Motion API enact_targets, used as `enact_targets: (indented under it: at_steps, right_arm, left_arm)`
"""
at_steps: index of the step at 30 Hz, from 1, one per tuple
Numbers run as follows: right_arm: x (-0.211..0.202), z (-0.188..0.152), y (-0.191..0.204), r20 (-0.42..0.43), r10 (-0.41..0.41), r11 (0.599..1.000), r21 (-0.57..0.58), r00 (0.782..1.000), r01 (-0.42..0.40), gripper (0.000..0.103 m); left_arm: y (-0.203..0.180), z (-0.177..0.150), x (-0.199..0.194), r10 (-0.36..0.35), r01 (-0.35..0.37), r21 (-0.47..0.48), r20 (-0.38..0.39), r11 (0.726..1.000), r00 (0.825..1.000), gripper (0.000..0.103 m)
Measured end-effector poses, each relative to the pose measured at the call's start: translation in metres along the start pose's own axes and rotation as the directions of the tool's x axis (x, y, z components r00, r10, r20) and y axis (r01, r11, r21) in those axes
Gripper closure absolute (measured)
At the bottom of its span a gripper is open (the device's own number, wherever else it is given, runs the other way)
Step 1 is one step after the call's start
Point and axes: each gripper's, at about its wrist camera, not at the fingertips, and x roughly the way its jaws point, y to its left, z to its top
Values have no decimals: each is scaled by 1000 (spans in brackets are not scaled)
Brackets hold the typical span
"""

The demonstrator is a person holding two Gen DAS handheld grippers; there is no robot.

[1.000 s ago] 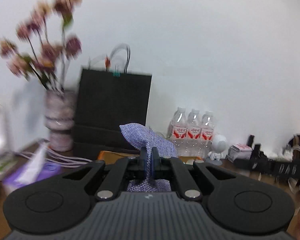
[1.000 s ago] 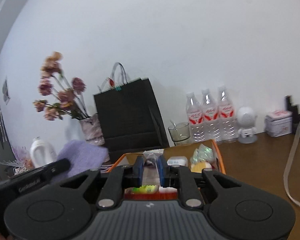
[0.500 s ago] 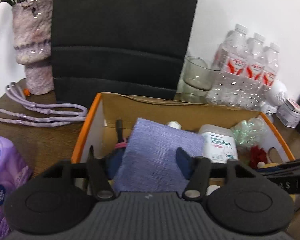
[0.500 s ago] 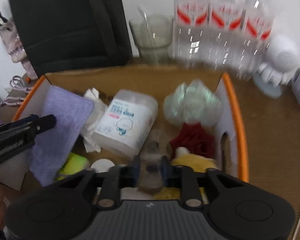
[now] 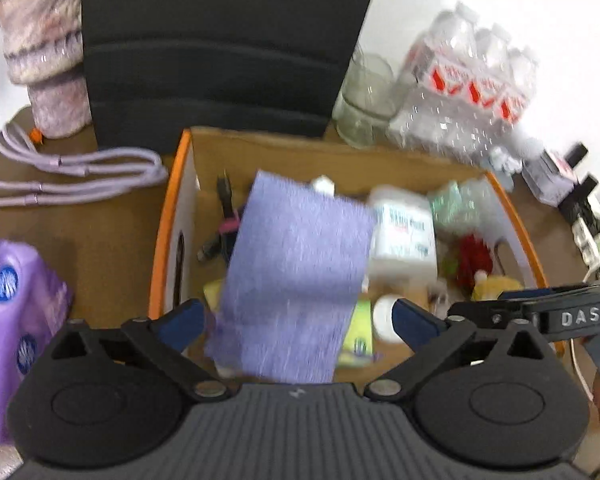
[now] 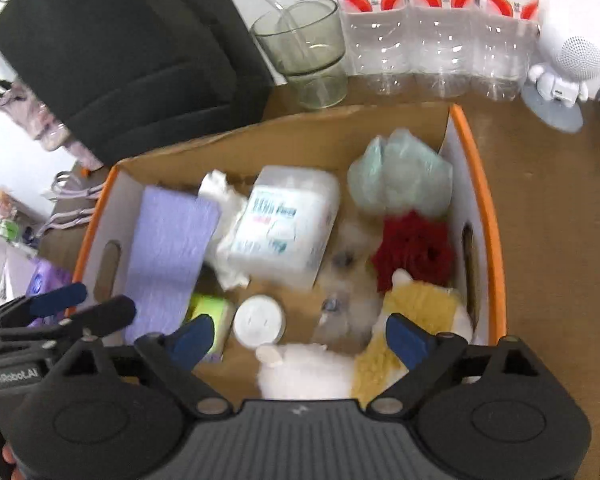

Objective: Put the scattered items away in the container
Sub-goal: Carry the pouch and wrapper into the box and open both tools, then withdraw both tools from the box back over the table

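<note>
An orange-rimmed cardboard box [image 5: 168, 216] [image 6: 480, 184] sits on the brown table. A purple cloth [image 5: 296, 276] [image 6: 168, 248] lies loose in its left half. My left gripper [image 5: 296, 320] is open above it, not touching. My right gripper [image 6: 296, 336] is open over the box's near side; a small clear packet [image 6: 336, 280], blurred, lies below it. The box also holds a white wipes pack [image 6: 284, 224], a green bag [image 6: 400, 180], a red scrunchie [image 6: 412, 248], a yellow plush [image 6: 416, 316] and a white jar [image 6: 260, 320].
A black paper bag [image 6: 132, 48], a glass [image 6: 308, 52] and three water bottles [image 6: 436, 20] stand behind the box. A purple cable [image 5: 72, 172], a vase [image 5: 44, 48] and a purple tissue pack [image 5: 16, 312] are to the left. A white speaker figure [image 6: 564, 76] is at right.
Both grippers came down over the box and opened. The purple cloth left my left gripper and lies in the box. The clear packet dropped from my right gripper into the box.
</note>
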Motion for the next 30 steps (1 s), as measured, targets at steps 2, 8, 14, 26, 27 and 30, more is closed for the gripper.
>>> enact_targets:
  at_steps: [2,8,14,26,27,30]
  right_arm:
    - [-4,-12,8,25,-23,999,-35,999,24,10]
    - [-32,-23,22,54,-28,1000,10,998,28,10]
    - [-72,-47,35,176,-77,997,-15,981,81,10]
    - [-121,-260,48,744,-8,969,-159,668,189,4]
    - [-124,-280,42,738,15,975,-161,674,154,4]
    - [-131,-330,24,698,58,982,-169,714,86,4]
  left_arm:
    - [2,-7,1,27,-27,-14,8,1000,1000,0]
    - [-2,-13,-43,44,-41,-31,98,999,994,0]
    - [-22,-45,-95,105,-117,36,251,992,962,0]
    - [-17,-255,-163,153,-157,-54,658,986,737,0]
    - [-12,-275,-167,156,-147,-68,642,987,751,0]
    - [-4,-330,-176,120,-117,-41,574,992,810,0]
